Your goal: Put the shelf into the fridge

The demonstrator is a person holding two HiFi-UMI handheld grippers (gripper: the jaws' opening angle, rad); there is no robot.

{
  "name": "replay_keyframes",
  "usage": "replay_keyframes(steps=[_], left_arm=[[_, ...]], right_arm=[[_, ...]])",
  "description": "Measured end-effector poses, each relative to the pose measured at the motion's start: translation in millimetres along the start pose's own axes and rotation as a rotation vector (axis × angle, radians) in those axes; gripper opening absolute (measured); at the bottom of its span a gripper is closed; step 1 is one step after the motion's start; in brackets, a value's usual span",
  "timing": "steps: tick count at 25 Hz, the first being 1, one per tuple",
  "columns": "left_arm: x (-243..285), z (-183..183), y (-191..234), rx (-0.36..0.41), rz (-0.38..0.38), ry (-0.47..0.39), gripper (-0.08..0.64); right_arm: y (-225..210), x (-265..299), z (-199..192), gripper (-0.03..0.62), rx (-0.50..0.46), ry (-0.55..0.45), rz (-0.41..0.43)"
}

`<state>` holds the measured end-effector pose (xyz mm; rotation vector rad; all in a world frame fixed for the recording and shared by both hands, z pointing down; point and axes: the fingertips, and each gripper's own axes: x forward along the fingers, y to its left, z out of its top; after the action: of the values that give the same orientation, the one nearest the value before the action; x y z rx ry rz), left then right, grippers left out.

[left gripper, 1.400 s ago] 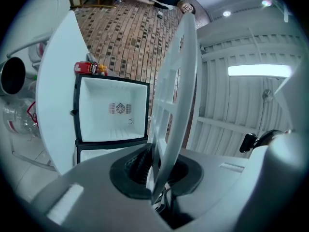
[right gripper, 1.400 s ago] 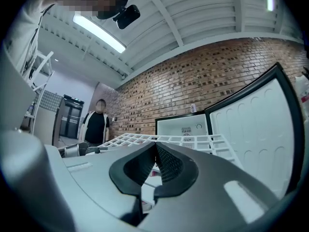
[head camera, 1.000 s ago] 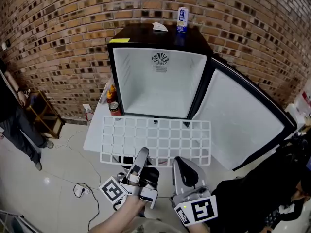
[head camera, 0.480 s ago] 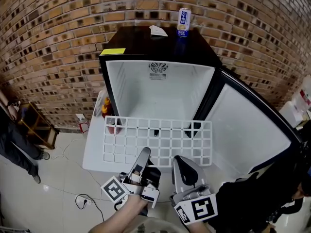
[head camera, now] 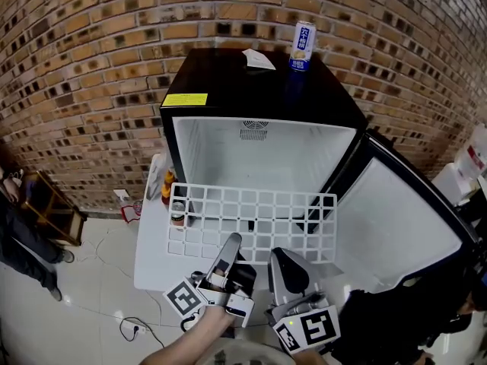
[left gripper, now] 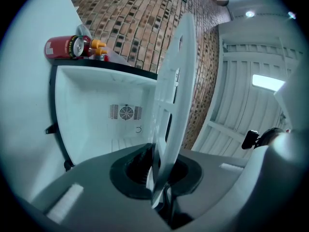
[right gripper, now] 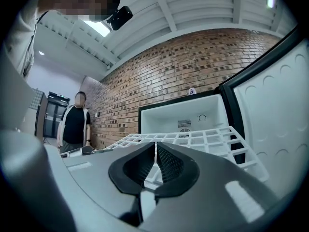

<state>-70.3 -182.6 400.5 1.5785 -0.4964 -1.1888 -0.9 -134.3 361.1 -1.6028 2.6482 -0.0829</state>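
Forward since a second ago, the shelf (head camera: 255, 217) now has its far edge at the fridge (head camera: 262, 154) mouth, long axis lying across the opening. Your left gripper (head camera: 230, 243) pinches the near edge. Your right gripper (head camera: 283, 255), jaws just loosening slightly, holds that same edge between its pads.

You face a brick wall (head camera: 84, 59). A pale tiled floor (head camera: 76, 299) lies below you, with a wooden stand (head camera: 53, 215) at left.
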Motion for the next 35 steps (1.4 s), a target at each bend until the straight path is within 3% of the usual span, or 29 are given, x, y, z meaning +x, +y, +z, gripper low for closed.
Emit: replay_keyframes(steps=[9,15,27,35], left_arm=[[23,24,10,-0.016,0.002,0.043,0.018],[37,22,18,-0.032,0.005,0.059,0.018],[57,16,33,0.009,0.01,-0.011,0.018],[63,12,36,0.037,0.01,-0.025,0.018]], right_arm=[[-2,35,-1,0.015,0.017,-0.003,-0.039],[-11,39,-11,0.03,0.129,0.009,-0.03],[-41,19,-49,0.072,0.516,0.004,0.067],[-81,39,-51,0.126,0.929,-0.086,0.102]])
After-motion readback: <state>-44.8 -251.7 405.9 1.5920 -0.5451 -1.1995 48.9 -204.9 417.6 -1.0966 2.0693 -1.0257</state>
